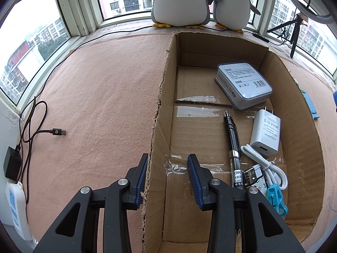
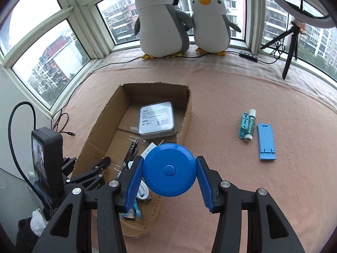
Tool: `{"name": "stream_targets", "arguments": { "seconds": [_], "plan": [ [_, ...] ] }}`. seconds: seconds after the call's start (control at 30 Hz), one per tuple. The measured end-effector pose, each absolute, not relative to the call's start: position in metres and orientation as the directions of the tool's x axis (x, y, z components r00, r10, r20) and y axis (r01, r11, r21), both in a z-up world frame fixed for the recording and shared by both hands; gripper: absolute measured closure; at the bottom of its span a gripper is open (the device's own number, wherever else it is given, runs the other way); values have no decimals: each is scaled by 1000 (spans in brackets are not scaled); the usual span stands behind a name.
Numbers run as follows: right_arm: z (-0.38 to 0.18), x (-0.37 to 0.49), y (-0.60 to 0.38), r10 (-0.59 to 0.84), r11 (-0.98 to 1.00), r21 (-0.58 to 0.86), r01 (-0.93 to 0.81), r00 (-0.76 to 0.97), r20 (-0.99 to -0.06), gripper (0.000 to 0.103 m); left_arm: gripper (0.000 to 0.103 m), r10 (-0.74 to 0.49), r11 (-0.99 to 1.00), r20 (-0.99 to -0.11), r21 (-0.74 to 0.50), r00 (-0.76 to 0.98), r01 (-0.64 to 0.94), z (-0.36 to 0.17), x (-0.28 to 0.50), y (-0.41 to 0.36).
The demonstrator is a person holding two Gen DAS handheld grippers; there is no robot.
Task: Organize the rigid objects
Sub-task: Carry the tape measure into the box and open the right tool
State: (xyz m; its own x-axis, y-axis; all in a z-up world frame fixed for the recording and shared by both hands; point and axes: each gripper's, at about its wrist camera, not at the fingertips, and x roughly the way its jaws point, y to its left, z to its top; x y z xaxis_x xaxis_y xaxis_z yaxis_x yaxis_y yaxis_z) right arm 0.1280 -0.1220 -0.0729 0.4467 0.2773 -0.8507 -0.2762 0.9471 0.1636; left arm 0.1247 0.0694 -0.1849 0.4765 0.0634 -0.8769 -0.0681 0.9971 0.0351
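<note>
A low cardboard box point(image 1: 162, 109) point(image 2: 99, 126) lies on the pink cloth. Inside are a grey tin point(image 1: 244, 84) point(image 2: 157, 121), a black pen point(image 1: 233, 147), a white charger point(image 1: 265, 135), a white cable point(image 1: 265, 168) and a teal clip point(image 1: 276, 200). My left gripper point(image 1: 167, 168) is open and straddles the box's left wall. My right gripper point(image 2: 169, 168) is shut on a round blue disc point(image 2: 169, 169) and holds it above the box's right wall. On the cloth to the right lie a teal clip point(image 2: 244, 125), a glue stick point(image 2: 250, 124) and a blue phone stand point(image 2: 266, 142).
Two plush penguins point(image 2: 162, 21) stand on the sill at the back. A tripod with a ring light point(image 2: 292, 42) is at the back right. A black cable point(image 1: 52, 131) and a white power strip point(image 1: 16, 210) lie at the left edge.
</note>
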Motion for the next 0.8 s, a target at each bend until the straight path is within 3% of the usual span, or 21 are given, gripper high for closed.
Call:
{"name": "stream_targets", "arguments": {
  "seconds": [0.8],
  "plan": [
    [-111, 158, -58, 291, 915, 134, -381, 394, -872, 57, 64, 59, 997, -877, 27, 478, -73, -185, 125, 71]
  ]
}}
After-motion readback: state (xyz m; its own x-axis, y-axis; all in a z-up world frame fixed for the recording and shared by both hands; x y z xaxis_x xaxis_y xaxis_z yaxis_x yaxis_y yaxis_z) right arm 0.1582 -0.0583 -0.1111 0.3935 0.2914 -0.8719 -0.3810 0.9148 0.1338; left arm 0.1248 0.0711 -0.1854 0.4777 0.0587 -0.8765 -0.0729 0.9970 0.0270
